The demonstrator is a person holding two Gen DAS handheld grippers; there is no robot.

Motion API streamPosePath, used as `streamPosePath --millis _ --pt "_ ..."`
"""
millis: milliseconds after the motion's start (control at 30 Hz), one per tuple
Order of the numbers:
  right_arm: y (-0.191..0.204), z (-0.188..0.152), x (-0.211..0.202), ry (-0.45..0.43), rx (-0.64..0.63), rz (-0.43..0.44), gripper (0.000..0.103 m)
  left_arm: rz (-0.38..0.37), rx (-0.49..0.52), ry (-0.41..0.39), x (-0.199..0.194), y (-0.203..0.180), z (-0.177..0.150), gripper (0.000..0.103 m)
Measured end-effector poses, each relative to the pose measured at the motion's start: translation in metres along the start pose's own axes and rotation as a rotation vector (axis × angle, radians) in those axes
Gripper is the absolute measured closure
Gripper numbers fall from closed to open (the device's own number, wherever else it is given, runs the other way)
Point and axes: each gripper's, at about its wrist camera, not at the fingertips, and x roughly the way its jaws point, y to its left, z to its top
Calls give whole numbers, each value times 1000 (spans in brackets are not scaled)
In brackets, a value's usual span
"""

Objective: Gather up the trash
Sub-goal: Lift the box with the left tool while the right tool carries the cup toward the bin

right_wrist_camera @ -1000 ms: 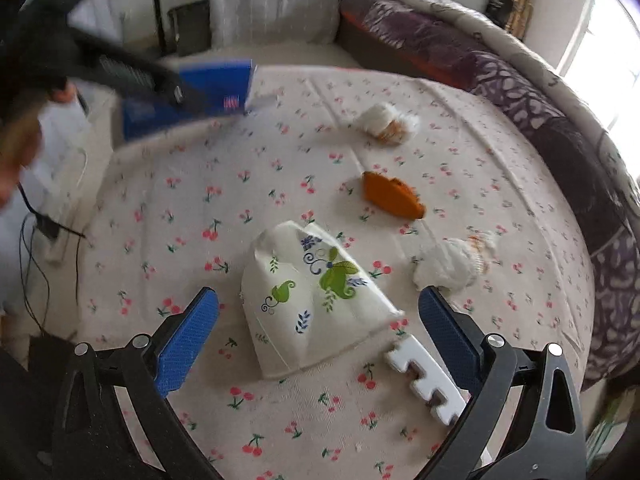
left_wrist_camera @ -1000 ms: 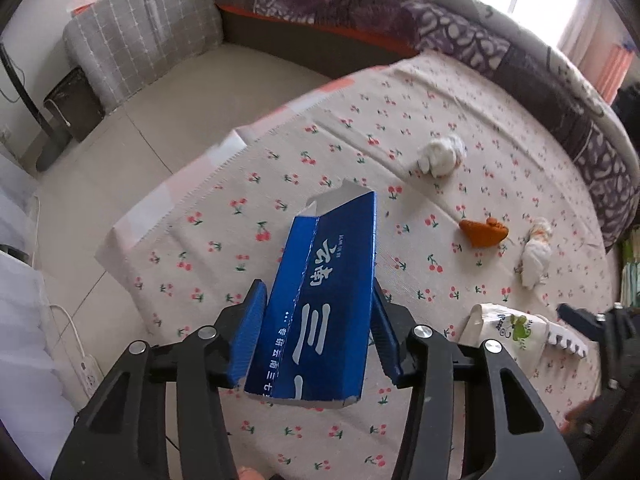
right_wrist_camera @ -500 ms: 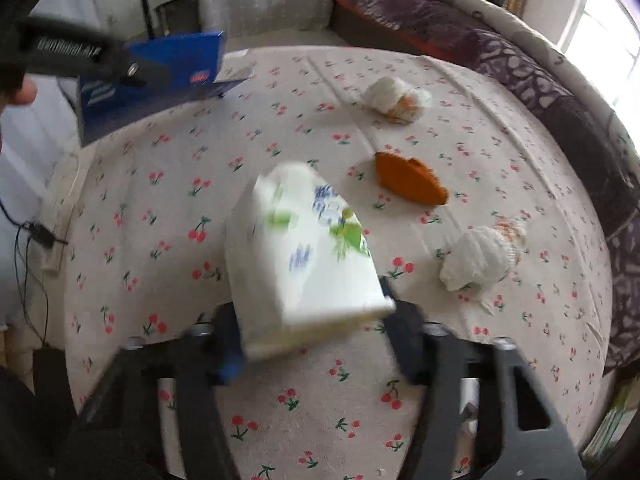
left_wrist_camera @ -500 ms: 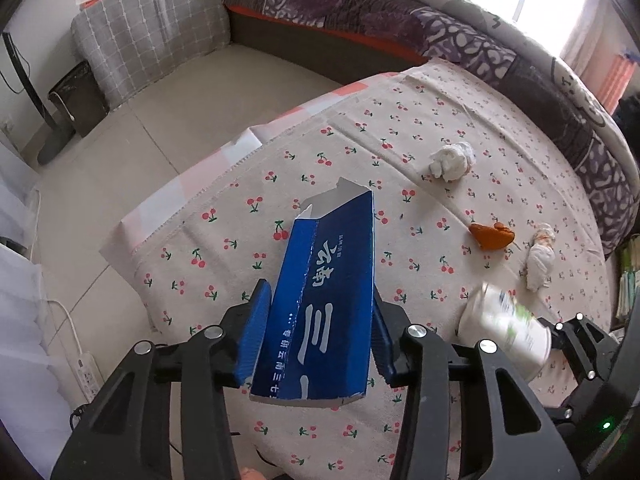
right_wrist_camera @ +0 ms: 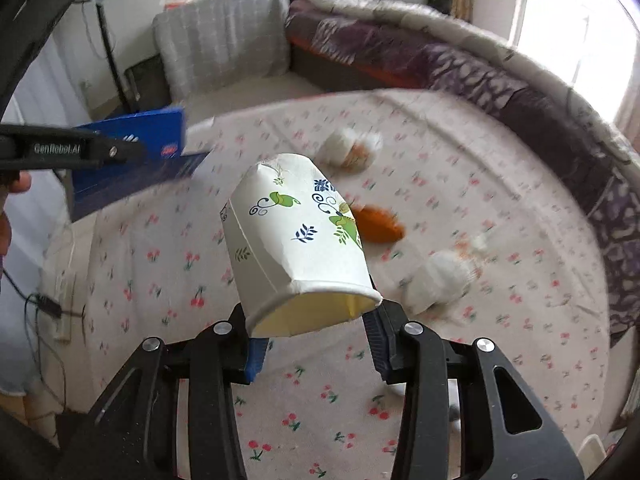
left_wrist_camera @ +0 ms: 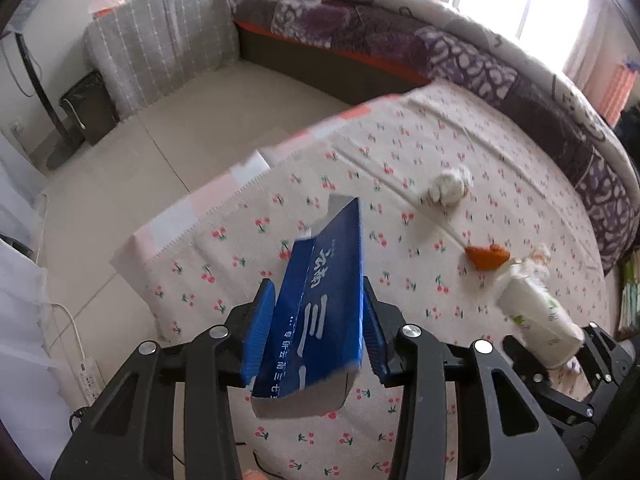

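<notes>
My left gripper (left_wrist_camera: 316, 320) holds a flattened blue carton (left_wrist_camera: 328, 280) with white lettering above the cherry-print tablecloth (left_wrist_camera: 360, 168). Its jaws are closing on the carton's sides. In the right wrist view, my right gripper (right_wrist_camera: 314, 332) holds a crushed white paper cup (right_wrist_camera: 296, 240) with green and blue leaf print, its open mouth toward the camera. Its jaws are closing and the pads press on the cup. The cup (left_wrist_camera: 536, 312) hangs clear of the cloth. The blue carton (right_wrist_camera: 132, 160) shows at the left of the right wrist view.
On the cloth lie a crumpled white tissue (left_wrist_camera: 448, 188), an orange peel (left_wrist_camera: 486, 256) and another tissue wad (right_wrist_camera: 436, 280). A black bin (left_wrist_camera: 86, 108) stands on the floor by a grey cushion (left_wrist_camera: 160, 56). A purple-quilted sofa (left_wrist_camera: 460, 60) curves around the table's far side.
The right gripper went from wide open around the cup on the cloth to shut on it and lifted it. The left gripper kept its hold on the carton.
</notes>
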Motion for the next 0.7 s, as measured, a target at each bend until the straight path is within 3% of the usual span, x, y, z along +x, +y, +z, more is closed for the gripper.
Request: streamPosePath --millis 67,267,400,567,700 --pt "-4 4 -9 -40 11 -52 63 5 -15 -42 -10 -1 3 76" --pt "-26 5 -34 -107 86 -145 62 -14 -43 -122 -34 -9 8 77" --pt "-39 2 -45 -106 123 -157 62 -74 -57 -94 -32 -13 7 79" --pt "-48 2 -61 -123 163 -145 62 -197 -167 -49 -27 0 12 82" --pt "-56 1 -74 -139 207 -142 63 -207 -168 -80 -36 -5 14 83"
